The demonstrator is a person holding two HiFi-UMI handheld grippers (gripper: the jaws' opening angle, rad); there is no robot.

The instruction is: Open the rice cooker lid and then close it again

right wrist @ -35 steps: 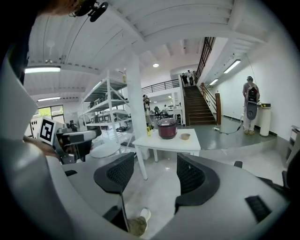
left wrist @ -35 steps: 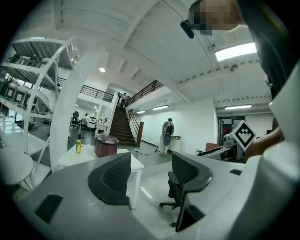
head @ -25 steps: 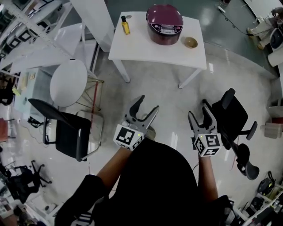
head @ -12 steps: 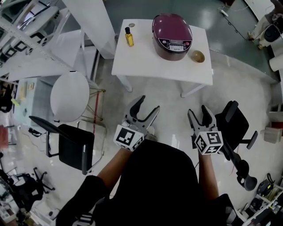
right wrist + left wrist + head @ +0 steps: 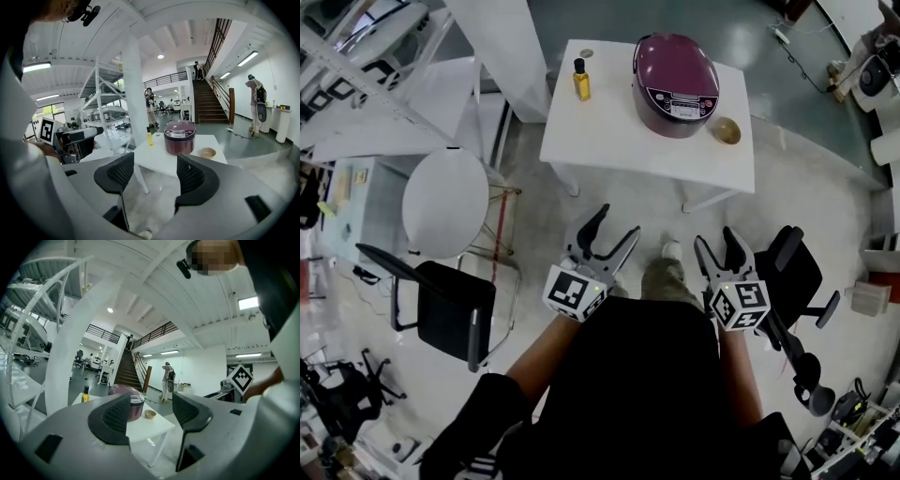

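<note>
Nothing legible here — the rice cooker (image 5: pixel 676 71) has a control panel with print too small to read, and the left gripper (image 5: pixel 619 221) and right gripper (image 5: pixel 715 238) carry only square markers.

Bright, even light fills all three views. Overhead strip lights (image 5: pixel 247 302) glow at two o'clock in the left gripper view and at nine o'clock in the right gripper view. In the head view the glossy floor (image 5: pixel 797 187) carries a pale sheen at one o'clock, and the person's dark top (image 5: pixel 628 394) at six o'clock loses detail. Both gripper views bend toward black corners.
</note>
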